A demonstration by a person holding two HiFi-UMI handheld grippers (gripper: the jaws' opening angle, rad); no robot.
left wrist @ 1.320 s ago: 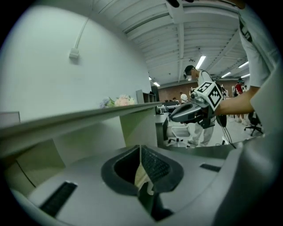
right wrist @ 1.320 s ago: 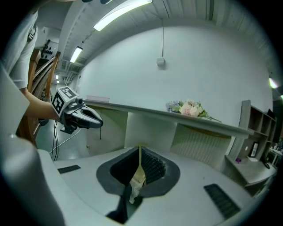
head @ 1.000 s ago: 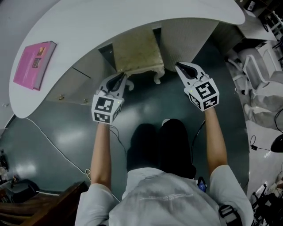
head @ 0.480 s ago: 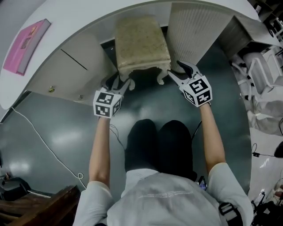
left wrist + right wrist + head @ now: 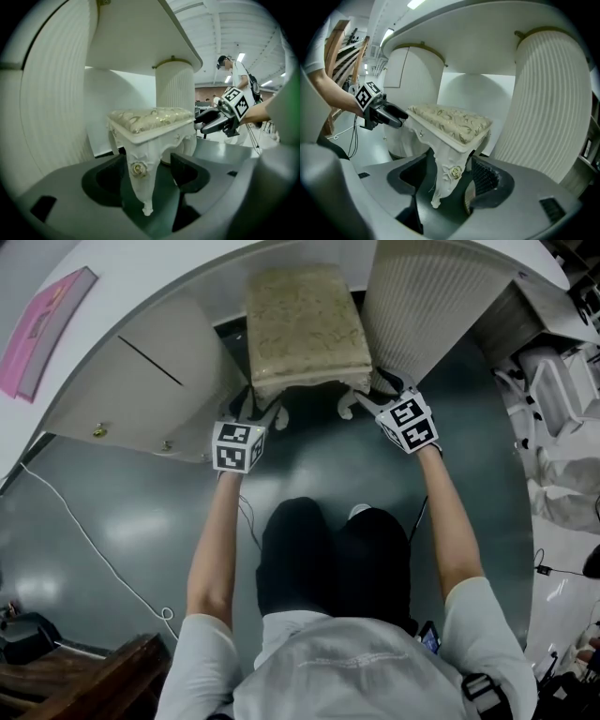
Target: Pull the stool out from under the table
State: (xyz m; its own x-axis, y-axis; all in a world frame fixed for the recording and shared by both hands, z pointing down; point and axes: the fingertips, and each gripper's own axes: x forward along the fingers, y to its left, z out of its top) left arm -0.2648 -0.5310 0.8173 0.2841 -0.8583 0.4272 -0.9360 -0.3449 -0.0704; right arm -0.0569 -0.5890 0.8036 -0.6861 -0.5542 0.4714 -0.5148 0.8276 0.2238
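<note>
The stool (image 5: 305, 324) stands tucked under the curved white surface (image 5: 169, 277), its cushioned seat mostly beneath the top and only its near edge and two front legs showing on the person's side. The left gripper (image 5: 264, 412) is at the stool's left front leg (image 5: 139, 180) and the right gripper (image 5: 373, 395) is at its right front leg (image 5: 443, 180). On both, the jaws are opening and stand wide, with the carved leg between them but no pad pressing on it, so nothing is held yet.

The pull has not begun, and the legs look like the weak point. They are curved and taper toward the foot, so jaws closing low or off-centre could slide down the leg and lose it. Hauling from the legs may also tip the seat forward if the feet catch on the floor (image 5: 309, 465). An uneven pull would swing the stool, and the ribbed pedestal (image 5: 431, 306) stands just beside the stool's right side, near enough to be struck.
</note>
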